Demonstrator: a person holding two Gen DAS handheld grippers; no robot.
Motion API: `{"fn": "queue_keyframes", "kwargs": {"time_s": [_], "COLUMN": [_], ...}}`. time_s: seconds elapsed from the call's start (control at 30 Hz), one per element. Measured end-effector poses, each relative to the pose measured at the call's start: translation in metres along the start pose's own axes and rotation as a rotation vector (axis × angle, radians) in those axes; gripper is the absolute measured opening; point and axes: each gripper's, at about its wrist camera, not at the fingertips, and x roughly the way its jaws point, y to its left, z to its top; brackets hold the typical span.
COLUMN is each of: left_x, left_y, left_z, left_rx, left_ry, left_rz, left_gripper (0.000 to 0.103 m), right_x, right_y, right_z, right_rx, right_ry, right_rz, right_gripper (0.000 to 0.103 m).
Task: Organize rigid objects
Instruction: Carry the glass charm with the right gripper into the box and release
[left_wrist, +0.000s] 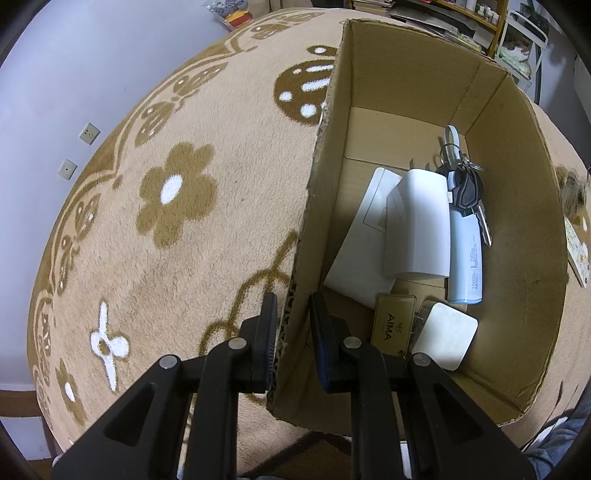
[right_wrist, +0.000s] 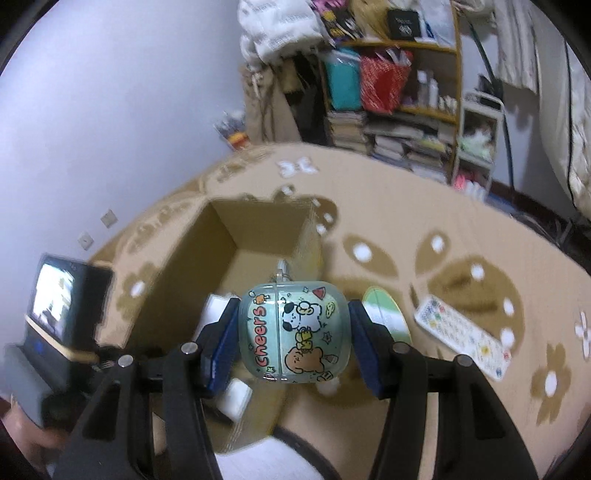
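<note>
My left gripper (left_wrist: 291, 325) is clenched on the near-left wall of the cardboard box (left_wrist: 524, 206), one pad outside, one inside, pinching the cardboard edge between them. It points steeply down.

My right gripper (right_wrist: 293, 332) is grasping a rounded, pale green translucent case (right_wrist: 293, 332) printed with cartoon animals and the word "cheers"; both blue pads press on its sides. A small metal ring shows at the case's top edge. The case sits above the box's near-right corner, partly over the opening, clear of the contents. The right wrist view is blurred.

Inside the box, from the left wrist view: a white flat card or sheet (left_wrist: 364, 236) leaning against the left wall, a white block (left_wrist: 417, 225) lying on it, a pale blue power bank (left_wrist: 466, 254) beside that, and a bunch of keys (left_wrist: 467, 184) on a ring at the power bank's far end. Nearer my pads lie a gold tag (left_wrist: 393, 326) marked "AIMA" and a white rounded square piece (left_wrist: 445, 334), touching or nearly so.

The box stands on a tan plush cover (left_wrist: 166, 221) with brown flowers. On the cover right of the box lie a remote control (right_wrist: 463, 336) with coloured buttons and a green-and-white disc (right_wrist: 388, 310).
</note>
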Motion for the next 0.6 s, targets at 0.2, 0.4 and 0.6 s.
{"fn": "queue_keyframes", "kwargs": {"time_s": [0.2,0.4,0.6], "left_x": [0.001,0.003,0.004], "left_y": [0.001,0.001,0.001], "left_z": [0.001,0.001,0.002], "left_rx": [-0.002,-0.003,-0.002], "left_ry": [0.002,0.003,0.004], "left_rz": [-0.003,-0.006,-0.005], "left_gripper": [0.018,0.018,0.018], "right_x": [0.0,-0.009,0.0], "right_y": [0.02,0.031,0.036], "right_z": [0.013,0.024,0.022], "right_rx": [-0.039,-0.011,0.009], "right_ry": [-0.046,-0.107,-0.087], "right_rz": [0.051,0.123,0.16], "right_gripper": [0.061,0.061,0.061]}}
